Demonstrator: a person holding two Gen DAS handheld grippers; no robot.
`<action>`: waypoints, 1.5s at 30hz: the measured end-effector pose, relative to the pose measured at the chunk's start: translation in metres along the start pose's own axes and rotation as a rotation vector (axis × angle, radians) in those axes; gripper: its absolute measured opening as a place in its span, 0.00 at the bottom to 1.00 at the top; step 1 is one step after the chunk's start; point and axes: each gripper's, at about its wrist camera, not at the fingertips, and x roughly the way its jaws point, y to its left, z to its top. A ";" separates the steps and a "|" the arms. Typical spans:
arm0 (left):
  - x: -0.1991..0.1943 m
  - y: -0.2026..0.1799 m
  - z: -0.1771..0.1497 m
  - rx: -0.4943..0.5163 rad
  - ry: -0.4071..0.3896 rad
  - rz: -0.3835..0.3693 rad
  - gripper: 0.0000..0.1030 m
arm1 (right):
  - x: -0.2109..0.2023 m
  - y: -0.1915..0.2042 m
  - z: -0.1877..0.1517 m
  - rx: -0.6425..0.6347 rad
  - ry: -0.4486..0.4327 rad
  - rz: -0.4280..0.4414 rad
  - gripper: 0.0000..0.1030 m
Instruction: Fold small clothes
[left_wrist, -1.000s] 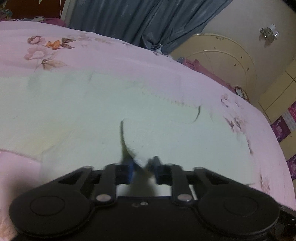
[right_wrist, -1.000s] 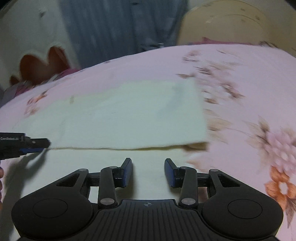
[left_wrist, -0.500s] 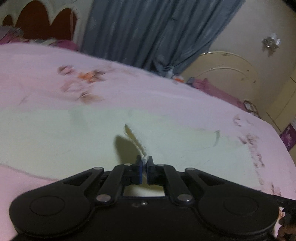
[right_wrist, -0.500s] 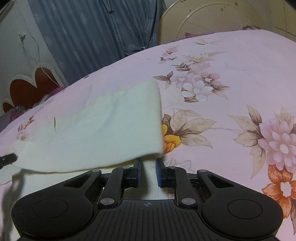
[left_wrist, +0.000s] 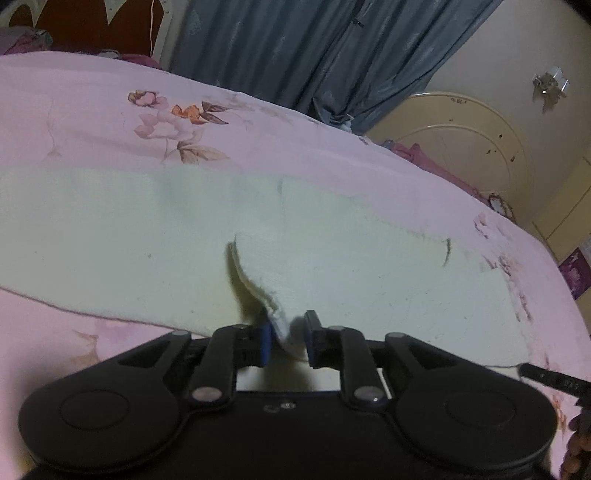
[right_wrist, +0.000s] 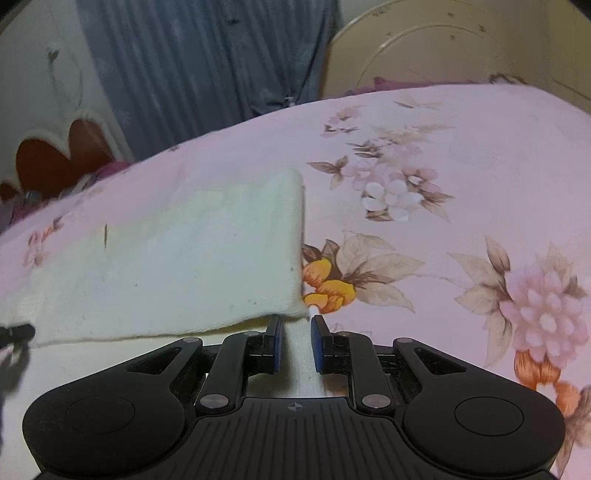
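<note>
A pale cream cloth (left_wrist: 155, 236), soft and towel-like, lies spread on a bed covered by a pink bedsheet (left_wrist: 92, 92) printed with flowers. In the left wrist view the cloth stretches across the middle of the bed from the left edge of the view to near the bed's right edge.

The left gripper (left_wrist: 287, 338) points down at the near edge of the cloth. A raised corner of the cloth stands up between its blue-padded fingers (left_wrist: 264, 341). The jaws are opening: a narrow gap shows, the cloth leans against the left pad, and the right pad stands clear of it.

In the right wrist view a folded-over layer of the cloth (right_wrist: 184, 266) lies on a lower layer, its straight right side ending beside an orange flower on the sheet. The right gripper (right_wrist: 296, 341) sits at the near right corner of this fold. Its jaws stand slightly apart with a strip of the lower layer between them; whether the pads press on it cannot be told.

A blue curtain (left_wrist: 314, 55) hangs behind the bed, and a cream arched bed board (right_wrist: 424, 48) stands at its far end.
</note>
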 end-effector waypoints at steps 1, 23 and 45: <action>-0.003 -0.001 0.002 0.003 -0.013 0.024 0.17 | -0.003 -0.001 0.003 -0.003 -0.017 -0.008 0.17; 0.046 -0.054 0.021 0.246 -0.027 0.098 0.39 | 0.082 0.029 0.083 -0.180 -0.050 0.056 0.18; -0.004 -0.071 -0.036 0.246 -0.091 0.067 0.52 | -0.001 0.007 0.020 -0.177 -0.062 0.010 0.18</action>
